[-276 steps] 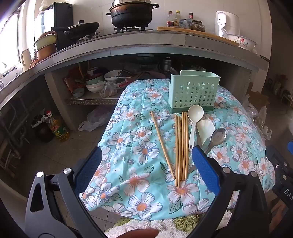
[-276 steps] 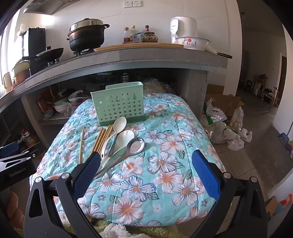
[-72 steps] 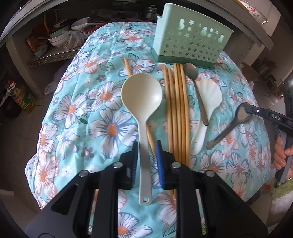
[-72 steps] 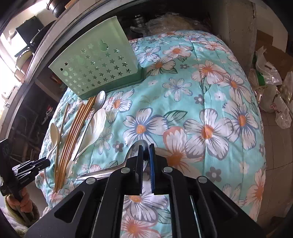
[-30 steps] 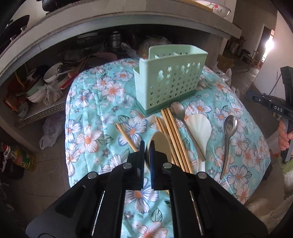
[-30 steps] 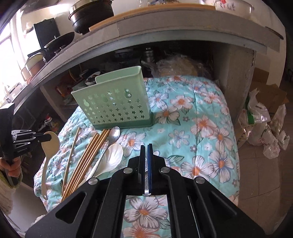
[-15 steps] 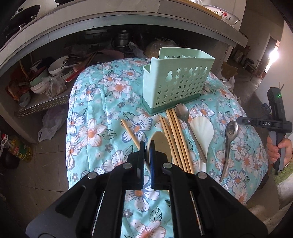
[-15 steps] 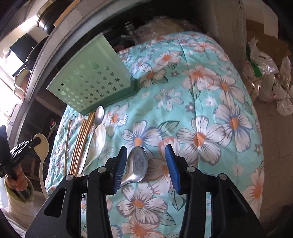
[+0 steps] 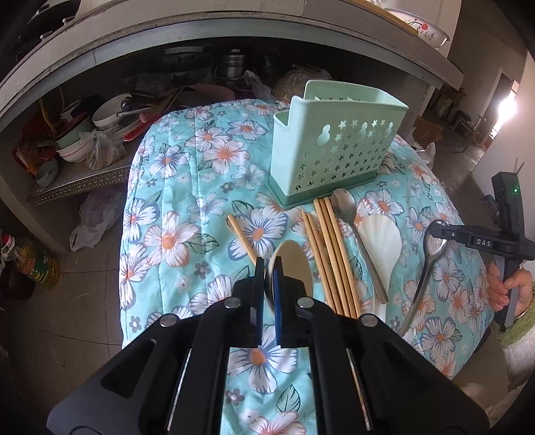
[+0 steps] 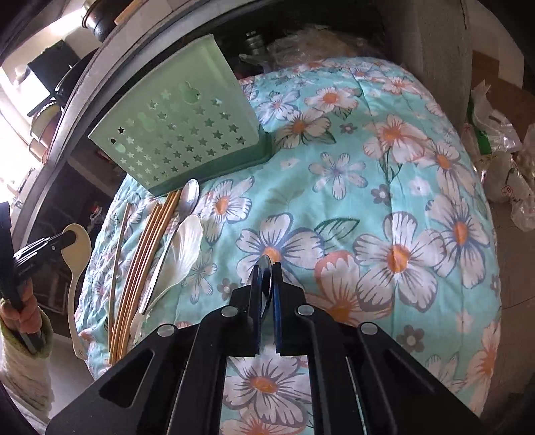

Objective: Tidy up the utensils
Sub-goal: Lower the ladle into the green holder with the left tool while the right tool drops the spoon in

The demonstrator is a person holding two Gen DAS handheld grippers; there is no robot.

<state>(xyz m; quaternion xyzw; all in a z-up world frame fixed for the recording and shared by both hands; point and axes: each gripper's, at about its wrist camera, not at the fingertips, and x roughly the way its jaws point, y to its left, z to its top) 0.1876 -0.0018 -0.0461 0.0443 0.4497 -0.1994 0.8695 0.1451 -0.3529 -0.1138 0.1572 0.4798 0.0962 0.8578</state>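
My left gripper (image 9: 268,267) is shut on the bowl of a cream plastic ladle (image 9: 294,267), held above the floral cloth; it also shows in the right wrist view (image 10: 78,247). My right gripper (image 10: 265,267) is shut on the bowl of a large metal spoon (image 10: 266,277), which hangs from it in the left wrist view (image 9: 426,264). A mint green utensil holder (image 9: 334,150) stands at the far end of the table. Before it lie wooden chopsticks (image 9: 331,247), a small metal spoon (image 9: 351,217) and a white rice paddle (image 9: 384,241).
One chopstick (image 9: 240,237) lies apart to the left. The table is covered by a floral cloth (image 9: 174,214). Behind it a concrete counter (image 9: 234,30) holds shelves of bowls. An oil bottle (image 9: 33,264) stands on the floor at left. Plastic bags (image 10: 501,140) lie right.
My right gripper, open around the metal spoon's bowl half a second ago, has shut on it and lifted it. My left gripper still holds the ladle and has moved slightly closer to the holder.
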